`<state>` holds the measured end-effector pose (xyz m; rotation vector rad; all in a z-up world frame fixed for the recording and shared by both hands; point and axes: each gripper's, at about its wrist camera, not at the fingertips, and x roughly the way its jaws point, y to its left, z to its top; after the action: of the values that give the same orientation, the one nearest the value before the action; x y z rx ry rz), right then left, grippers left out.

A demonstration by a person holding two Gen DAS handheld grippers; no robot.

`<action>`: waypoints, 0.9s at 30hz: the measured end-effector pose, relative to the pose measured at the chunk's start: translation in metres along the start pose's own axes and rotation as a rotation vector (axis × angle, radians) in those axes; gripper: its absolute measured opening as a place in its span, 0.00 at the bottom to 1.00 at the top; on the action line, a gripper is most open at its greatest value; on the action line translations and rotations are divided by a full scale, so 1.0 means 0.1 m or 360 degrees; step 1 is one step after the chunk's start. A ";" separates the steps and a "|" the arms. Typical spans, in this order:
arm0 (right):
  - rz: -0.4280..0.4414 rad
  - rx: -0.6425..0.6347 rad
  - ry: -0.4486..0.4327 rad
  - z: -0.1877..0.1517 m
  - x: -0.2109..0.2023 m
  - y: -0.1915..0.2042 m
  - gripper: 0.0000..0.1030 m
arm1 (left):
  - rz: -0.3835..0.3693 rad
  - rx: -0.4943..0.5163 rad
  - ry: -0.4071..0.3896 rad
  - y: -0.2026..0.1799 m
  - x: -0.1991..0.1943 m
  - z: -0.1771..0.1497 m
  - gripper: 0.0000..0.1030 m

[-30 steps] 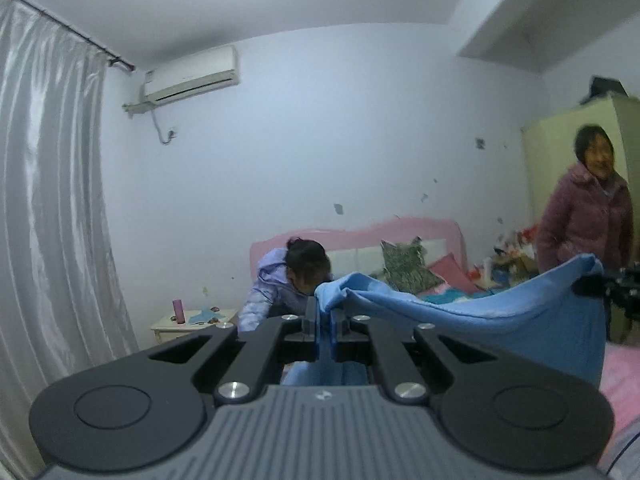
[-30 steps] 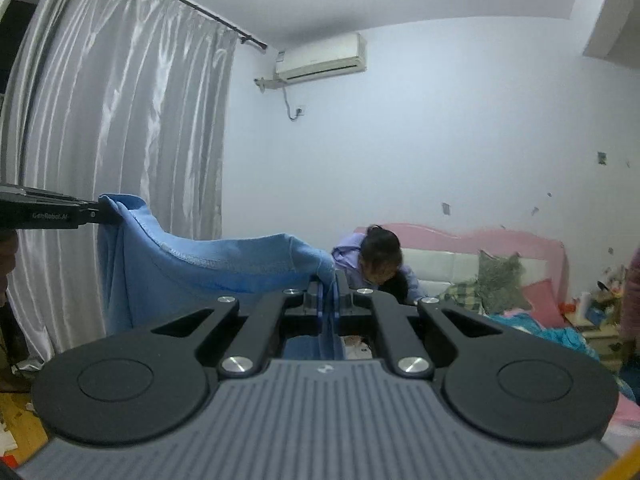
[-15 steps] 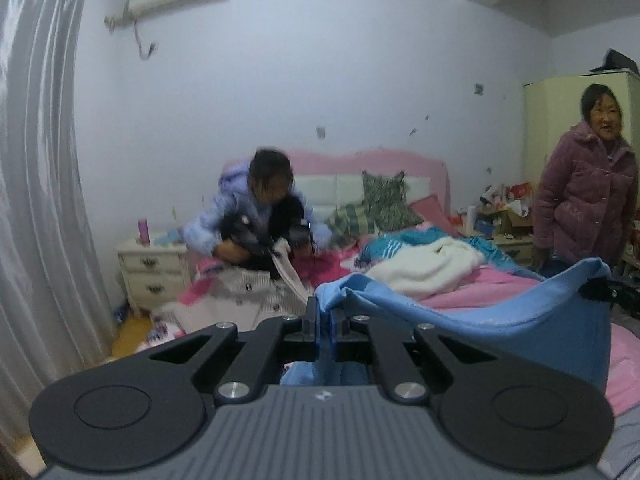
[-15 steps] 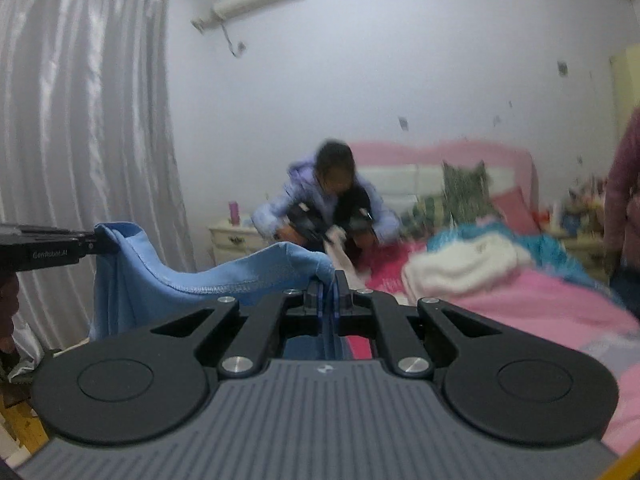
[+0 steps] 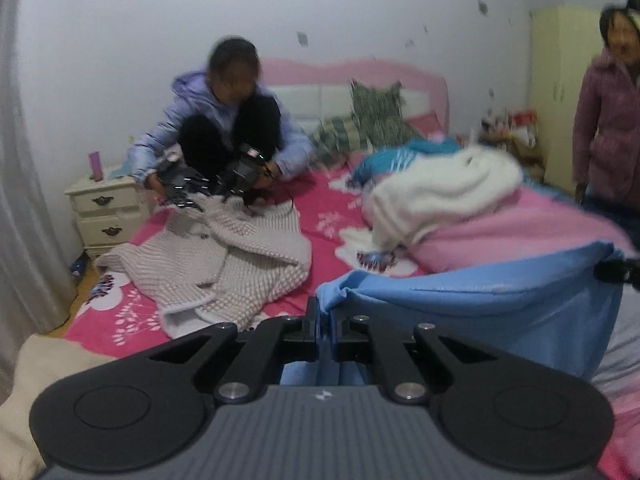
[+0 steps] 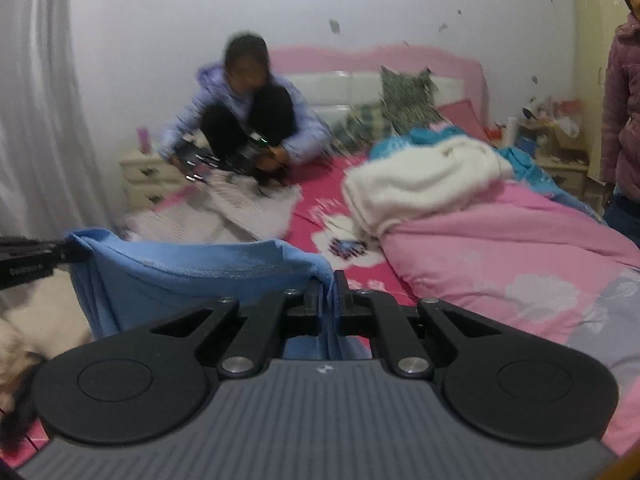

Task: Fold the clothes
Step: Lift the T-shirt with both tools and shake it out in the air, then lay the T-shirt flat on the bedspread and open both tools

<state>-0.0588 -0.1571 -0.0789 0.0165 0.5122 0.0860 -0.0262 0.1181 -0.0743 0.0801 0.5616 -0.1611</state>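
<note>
A blue garment [image 5: 500, 304] hangs stretched between my two grippers above the bed. My left gripper [image 5: 323, 312] is shut on one corner of it. My right gripper [image 6: 329, 292] is shut on the other corner, and the cloth [image 6: 192, 276] spans to the left there. The right gripper's tip [image 5: 618, 271] shows at the right edge of the left wrist view. The left gripper's tip [image 6: 32, 258] shows at the left edge of the right wrist view. The garment's lower part is hidden behind the gripper bodies.
A pink bed [image 5: 520, 232] holds a white fluffy garment [image 5: 440, 192], a grey knit sweater [image 5: 240, 264] and pillows. A person in a lilac jacket [image 5: 228, 120] sits on it with other grippers. Another person [image 5: 608, 120] stands at right. A nightstand [image 5: 104, 208] stands at left.
Both grippers have tilted down and lowered with the blue garment, from facing the wall and ceiling to facing the bed. Both stay shut on the cloth.
</note>
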 end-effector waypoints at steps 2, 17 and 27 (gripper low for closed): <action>-0.0037 -0.0010 0.0046 -0.09 0.40 0.02 0.03 | -0.0018 0.0045 0.0046 0.04 0.42 -0.10 0.05; -0.0222 0.0486 0.0662 -0.97 2.40 -0.26 0.51 | -0.0080 -0.0465 0.0728 0.68 2.38 -0.90 0.46; 0.0011 0.0376 0.0529 -0.80 1.05 -0.16 0.90 | 0.0056 -0.0596 0.0837 1.40 1.28 -1.18 0.54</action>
<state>-0.0060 -0.1641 -0.2008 0.2380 0.8527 0.0346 0.0435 0.2537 -0.2381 -0.2393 1.1053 0.0051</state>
